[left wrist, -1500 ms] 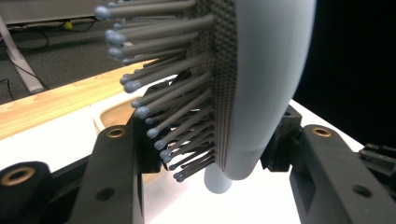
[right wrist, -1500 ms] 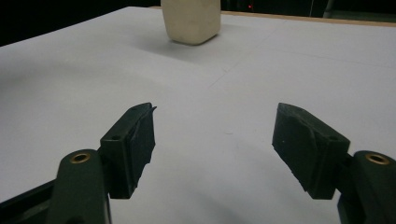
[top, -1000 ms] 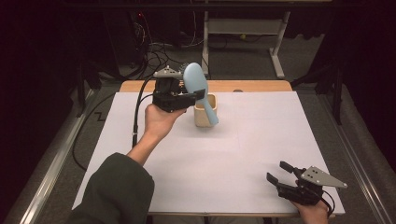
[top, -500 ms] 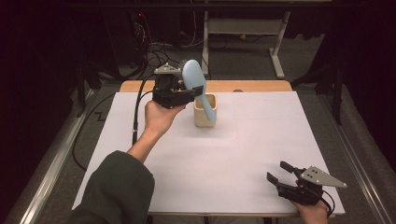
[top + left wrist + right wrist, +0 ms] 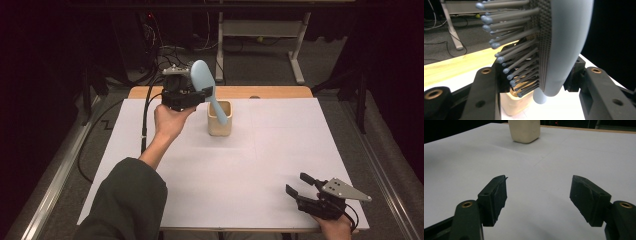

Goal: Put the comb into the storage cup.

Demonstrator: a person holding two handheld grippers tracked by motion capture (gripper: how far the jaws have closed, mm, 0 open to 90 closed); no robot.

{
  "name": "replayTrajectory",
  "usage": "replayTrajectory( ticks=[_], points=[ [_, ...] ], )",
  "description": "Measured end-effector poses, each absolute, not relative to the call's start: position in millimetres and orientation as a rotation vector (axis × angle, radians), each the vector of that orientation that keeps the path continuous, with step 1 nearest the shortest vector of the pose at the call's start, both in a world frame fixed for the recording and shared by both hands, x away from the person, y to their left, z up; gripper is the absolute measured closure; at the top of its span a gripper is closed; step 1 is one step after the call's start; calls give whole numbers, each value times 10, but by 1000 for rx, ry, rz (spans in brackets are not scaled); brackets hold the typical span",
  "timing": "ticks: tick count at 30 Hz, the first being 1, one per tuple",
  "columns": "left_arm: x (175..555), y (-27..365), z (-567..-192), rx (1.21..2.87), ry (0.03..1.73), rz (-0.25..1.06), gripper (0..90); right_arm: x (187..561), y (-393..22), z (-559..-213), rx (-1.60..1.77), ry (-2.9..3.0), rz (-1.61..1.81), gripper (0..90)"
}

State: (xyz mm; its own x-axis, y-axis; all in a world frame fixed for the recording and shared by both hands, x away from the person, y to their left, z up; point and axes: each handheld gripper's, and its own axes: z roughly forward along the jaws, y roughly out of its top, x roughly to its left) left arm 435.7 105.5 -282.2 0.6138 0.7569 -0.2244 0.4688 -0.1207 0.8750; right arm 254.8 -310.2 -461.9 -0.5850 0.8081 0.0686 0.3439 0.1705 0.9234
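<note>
You are lowering the pale blue hairbrush (image 5: 206,86) handle-first into the beige cup (image 5: 220,119) at upper centre — left gripper (image 5: 187,95) clamping its head, right gripper (image 5: 312,195) gaping empty — so next ease it straight down.

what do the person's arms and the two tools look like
Both are black two-jaw devices. The left tool trails a black cable, and that arm wears a dark green sleeve. The right tool carries a grey three-cornered plate with small holes; brass-coloured eyelets mark its jaws.
</note>
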Motion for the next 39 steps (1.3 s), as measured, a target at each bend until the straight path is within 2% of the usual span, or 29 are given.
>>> replayTrajectory(
  ticks=[23,39],
  points=[
    [4551,982,-2766,1753,1056,418,524,2549,-3106,-4621,1094,2011,1401,309],
    [4635,867,-2880,1816,1067,458,523,2546,-3105,-4620,1081,2008,1403,310]
  ],
)
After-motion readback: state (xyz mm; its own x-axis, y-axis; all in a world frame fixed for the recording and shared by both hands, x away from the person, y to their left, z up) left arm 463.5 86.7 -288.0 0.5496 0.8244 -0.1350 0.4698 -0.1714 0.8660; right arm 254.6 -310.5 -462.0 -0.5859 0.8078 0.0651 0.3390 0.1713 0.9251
